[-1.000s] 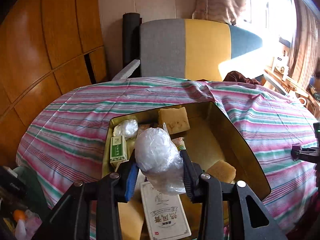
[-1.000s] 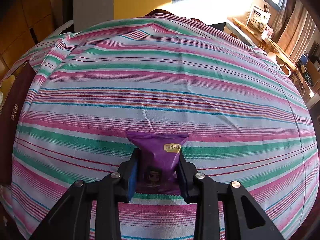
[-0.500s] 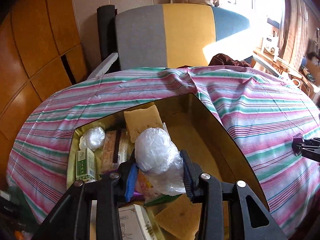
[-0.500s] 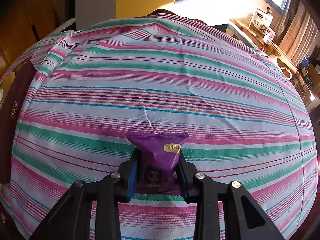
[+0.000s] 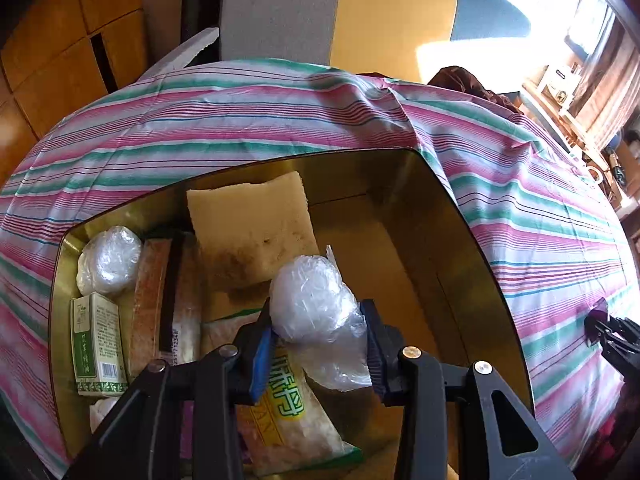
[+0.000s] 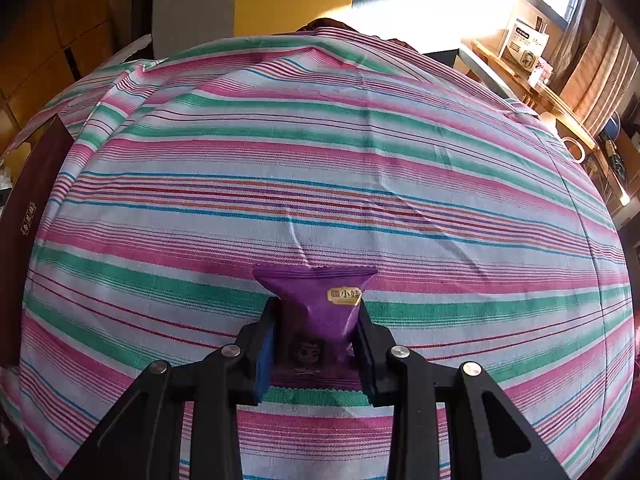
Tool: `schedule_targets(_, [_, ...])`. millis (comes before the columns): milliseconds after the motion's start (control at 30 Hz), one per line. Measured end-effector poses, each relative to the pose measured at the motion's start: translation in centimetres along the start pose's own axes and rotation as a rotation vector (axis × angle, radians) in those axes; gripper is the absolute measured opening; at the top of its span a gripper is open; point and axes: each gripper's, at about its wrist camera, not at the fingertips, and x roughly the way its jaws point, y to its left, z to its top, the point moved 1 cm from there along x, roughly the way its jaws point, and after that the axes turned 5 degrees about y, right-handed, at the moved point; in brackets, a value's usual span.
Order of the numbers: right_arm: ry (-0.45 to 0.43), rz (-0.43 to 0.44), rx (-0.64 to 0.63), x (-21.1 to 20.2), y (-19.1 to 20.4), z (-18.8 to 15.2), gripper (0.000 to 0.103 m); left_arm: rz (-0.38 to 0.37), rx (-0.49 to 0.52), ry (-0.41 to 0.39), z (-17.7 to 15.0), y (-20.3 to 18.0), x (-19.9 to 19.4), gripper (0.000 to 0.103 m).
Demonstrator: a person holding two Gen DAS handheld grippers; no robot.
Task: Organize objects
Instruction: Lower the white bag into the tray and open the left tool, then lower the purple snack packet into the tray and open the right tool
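Note:
My left gripper is shut on a clear plastic-wrapped ball and holds it over the open gold-lined box. The box holds a yellow sponge, another wrapped ball, a green-and-white carton, a long orange packet and a yellow-labelled bag. My right gripper is shut on a purple snack packet just above the striped tablecloth. It also shows at the right edge of the left wrist view.
The box's dark outer wall stands at the left of the right wrist view. A grey, yellow and blue chair stands behind the table. A shelf with boxes is at the far right.
My left gripper has moved forward and lower over the box with the wrapped ball, so the box contents look nearer. My right gripper holds the purple packet almost still.

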Motion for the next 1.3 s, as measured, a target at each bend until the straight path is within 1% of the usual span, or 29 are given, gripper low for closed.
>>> schedule_targets(100, [0.0,0.0,0.0,0.0,0.0,0.0,0.033,0.04,0.011,-0.004,0.4,0.0,0.6,0.044])
schedule_targets(167, [0.0,0.0,0.0,0.0,0.0,0.0,0.033,0.031,-0.007,0.002,0.5,0.2,0.8,0.048])
schedule_targets(200, [0.0,0.0,0.0,0.0,0.0,0.0,0.033,0.031,-0.013,0.0,0.4,0.3,0.7,0.051])
schedule_targets(233, [0.0,0.0,0.0,0.0,0.0,0.0,0.033,0.036,-0.013,-0.011,0.2,0.3,0.4,0.052])
schedule_targets(333, [-0.001,0.0,0.001,0.0,0.0,0.0,0.033,0.054,0.004,-0.054,-0.4,0.0,-0.8,0.052])
schedule_targets(433, [-0.003,-0.004,-0.001,0.0,0.0,0.0,0.033,0.07,-0.001,-0.101,-1.3,0.1,-2.4,0.054])
schedule_targets(633, [-0.009,-0.023,-0.003,-0.2,0.2,-0.1,0.033,0.12,-0.001,-0.234,-3.7,0.2,-7.1,0.06])
schedule_targets(733, [-0.008,-0.041,0.001,-0.3,0.4,-0.1,0.033,0.132,-0.004,-0.293,-5.1,0.4,-9.4,0.062])
schedule_targets(800, [0.001,-0.056,0.006,-0.5,0.7,0.0,0.033,0.138,-0.011,-0.326,-6.0,0.7,-10.9,0.066])
schedule_targets(900, [-0.006,-0.018,0.03,-1.5,1.6,0.4,0.033,0.137,-0.025,-0.362,-7.4,1.2,-12.8,0.07])
schedule_targets(933, [-0.019,0.0,0.034,-2.1,2.3,0.7,0.033,0.14,-0.027,-0.372,-7.9,1.3,-13.3,0.071])
schedule_targets(1000, [-0.054,0.063,0.027,-3.6,4.4,1.4,0.033,0.142,-0.034,-0.384,-8.6,1.6,-14.2,0.074])
schedule_targets(1133, [-0.122,0.185,-0.055,-6.7,10.6,3.1,0.033,0.145,-0.045,-0.402,-9.6,2.3,-15.4,0.077])
schedule_targets(1200, [-0.14,0.237,-0.105,-7.8,14.1,4.0,0.033,0.153,-0.062,-0.409,-10.1,2.9,-15.8,0.082])
schedule_targets(1233, [-0.145,0.258,-0.129,-8.2,15.9,4.4,0.033,0.156,-0.073,-0.412,-10.4,3.3,-16.0,0.084])
schedule_targets(1300, [-0.146,0.291,-0.179,-8.6,19.2,5.0,0.033,0.164,-0.093,-0.416,-10.9,4.0,-16.3,0.09])
